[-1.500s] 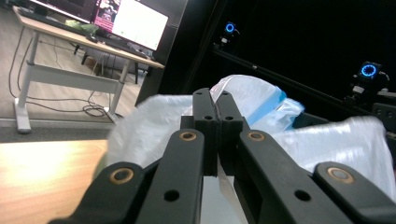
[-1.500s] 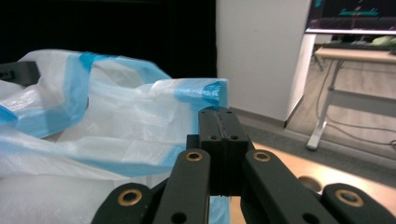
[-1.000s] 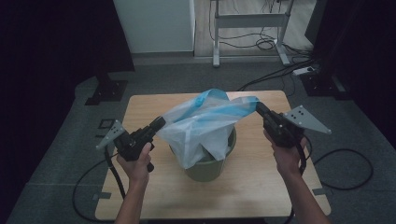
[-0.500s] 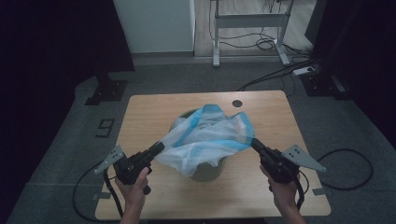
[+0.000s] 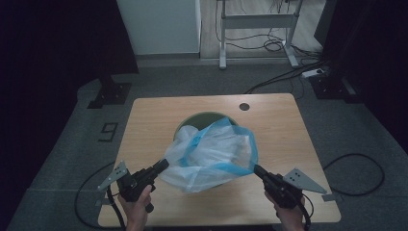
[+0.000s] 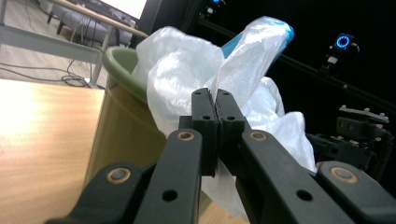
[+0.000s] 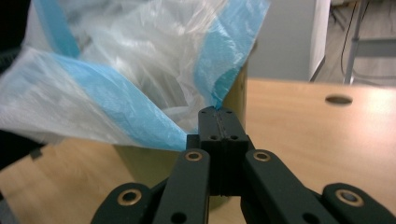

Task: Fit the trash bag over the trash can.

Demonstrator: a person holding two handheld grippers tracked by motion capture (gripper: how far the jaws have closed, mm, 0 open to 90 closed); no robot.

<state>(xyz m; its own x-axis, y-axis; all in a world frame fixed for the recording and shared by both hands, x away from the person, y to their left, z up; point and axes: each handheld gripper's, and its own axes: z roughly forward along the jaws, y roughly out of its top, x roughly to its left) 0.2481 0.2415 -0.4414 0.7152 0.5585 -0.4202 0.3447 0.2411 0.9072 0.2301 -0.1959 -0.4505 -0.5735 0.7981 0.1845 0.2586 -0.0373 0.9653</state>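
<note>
A: High view first. What has changed against the earlier pictures?

B: The bag [image 5: 211, 156] has come toward the near table [image 5: 274, 125] edge. A second ago it was spread over the bin [image 5: 190, 122] and hid it; now the bin's far rim shows bare behind the bag, and the bag's open mouth with its blue band faces up and to the right of the bin. Both grippers have drawn back nearer the person. The left gripper [image 5: 161, 166] sits at the bag's near left corner, the right gripper [image 5: 256, 169] at its near right corner, the film stretched between them.

A: Any writing?

B: A "9" marked on the floor [image 5: 86, 139], left of the table. Nothing readable on the bag or bin.

A: Left gripper view?

B: The left gripper [image 6: 215, 100] has its jaws pressed together with white film of the bag [image 6: 187, 70] pinched between them. The bin [image 6: 121, 116] stands just behind and left of the jaws, the bag draped over its rim and rising above it. The table [image 6: 42, 154] lies left of the bin.

A: Right gripper view?

B: The right gripper [image 7: 219, 116] is clamped tight on the bag [image 7: 116, 60] at the blue band, where two runs of the band meet. The bin [image 7: 149, 161] shows below the bag, just behind the jaws. The table [image 7: 299, 121] stretches right of it, with a round hole [image 7: 338, 99] in the board well apart from the bin.
</note>
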